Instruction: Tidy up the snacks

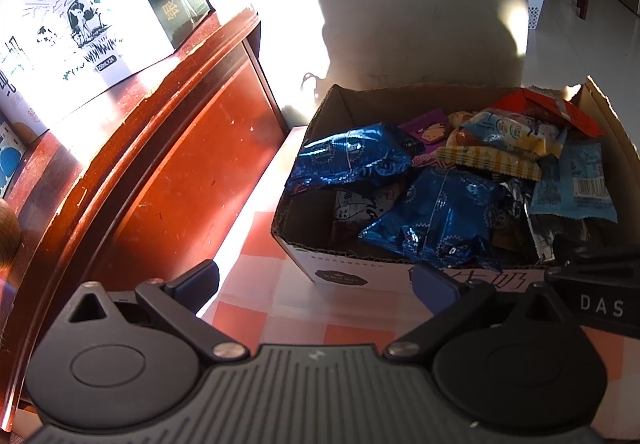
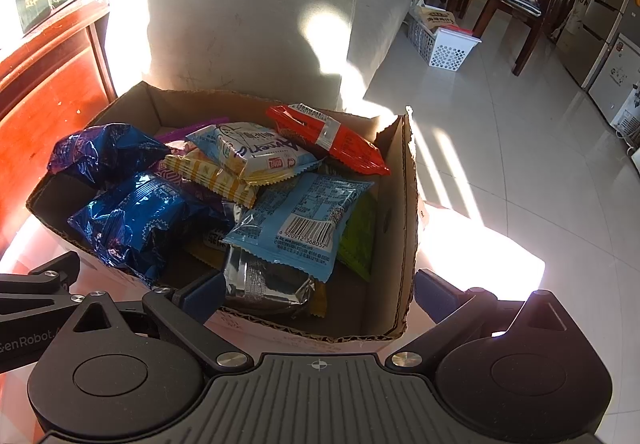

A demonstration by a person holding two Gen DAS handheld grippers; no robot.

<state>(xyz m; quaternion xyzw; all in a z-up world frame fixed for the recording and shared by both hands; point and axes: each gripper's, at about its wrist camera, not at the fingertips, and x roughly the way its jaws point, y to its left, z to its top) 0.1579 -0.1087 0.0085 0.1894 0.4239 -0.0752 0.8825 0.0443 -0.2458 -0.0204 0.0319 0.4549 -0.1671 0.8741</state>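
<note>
With both grippers' jaws open and empty, we find the light-blue packet (image 2: 300,219) nearest the right gripper (image 2: 316,294), straight ahead.

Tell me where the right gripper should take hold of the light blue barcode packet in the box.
Probably the near crimped edge of the light blue packet, coming from above and the near side. It lies flat on top of the pile in the cardboard box, its serrated seal overhanging the silver packet. The right gripper is open, right there.
</note>
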